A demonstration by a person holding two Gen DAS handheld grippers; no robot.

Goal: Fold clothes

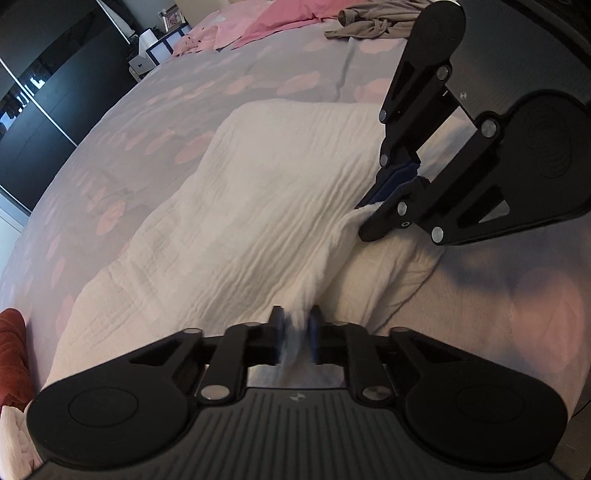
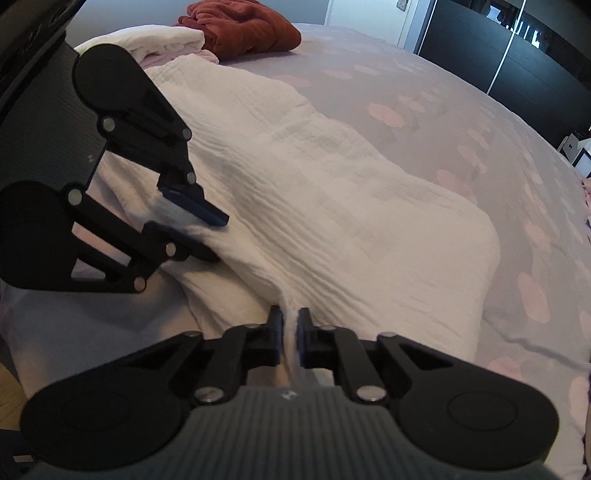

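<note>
While a white cloth lies on a bed, the left gripper and right gripper each pinch its near edge.

home bedroom, wide bed in grey cover, pink pillows, dark sliding wardrobe

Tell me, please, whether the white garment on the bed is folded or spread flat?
Partly folded: the white garment lies doubled over itself, a lower layer showing beneath, while the left gripper and right gripper each pinch its near edge.
</note>
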